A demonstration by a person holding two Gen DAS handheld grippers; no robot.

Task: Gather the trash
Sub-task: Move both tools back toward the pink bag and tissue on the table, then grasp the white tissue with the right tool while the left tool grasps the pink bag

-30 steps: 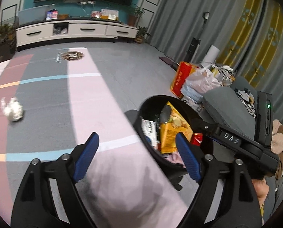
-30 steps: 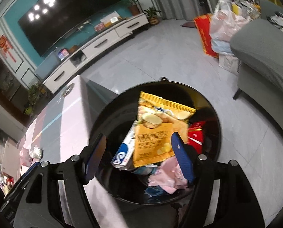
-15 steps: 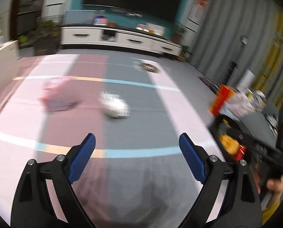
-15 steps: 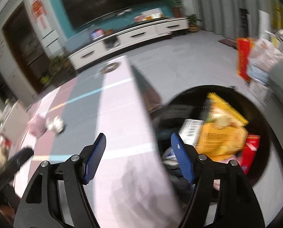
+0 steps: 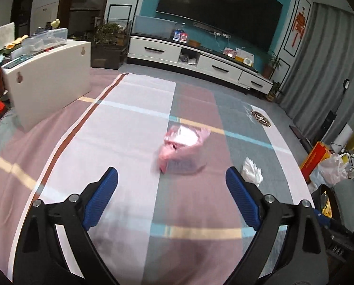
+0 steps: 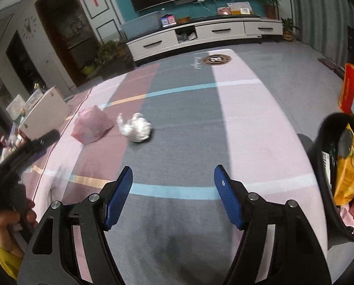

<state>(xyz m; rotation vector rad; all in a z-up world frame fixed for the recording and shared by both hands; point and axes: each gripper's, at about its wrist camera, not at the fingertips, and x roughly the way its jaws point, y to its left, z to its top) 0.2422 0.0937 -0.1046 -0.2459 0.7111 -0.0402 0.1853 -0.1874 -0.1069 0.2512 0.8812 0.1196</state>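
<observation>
Your left gripper (image 5: 171,185) stands wide apart with nothing between its blue pads; its jaws have just been opening further. It is lined up on the pink plastic bag (image 5: 184,149), which lies ahead of it on the striped desk (image 5: 129,128), not yet reached. Your right gripper (image 6: 173,187) is also apart and empty, held above the grey stripe.

The crumpled white wad (image 6: 135,127) sits just beside the pink bag, on the side nearer the black trash bin (image 6: 324,166). In the left view the same wad (image 5: 251,172) shows right behind the right-hand pad. The bin stands off the desk's edge beside the right gripper, already filled with a yellow snack packet (image 6: 350,173) and other wrappers.

What could go wrong for you:
- The bag looks thin, slack and puffed up. If you close on its loose top only, the film may slip through the pads or the bag may spill whatever is inside.
- If you come down too flat, the pads could push the bag along the cloth instead of pinching it.
- With jaws this wide, the right-hand pad may catch the wad and knock it away, possibly off the desk.
- The bin looks fairly full; a bulky bag dropped on top might slide back out.
</observation>
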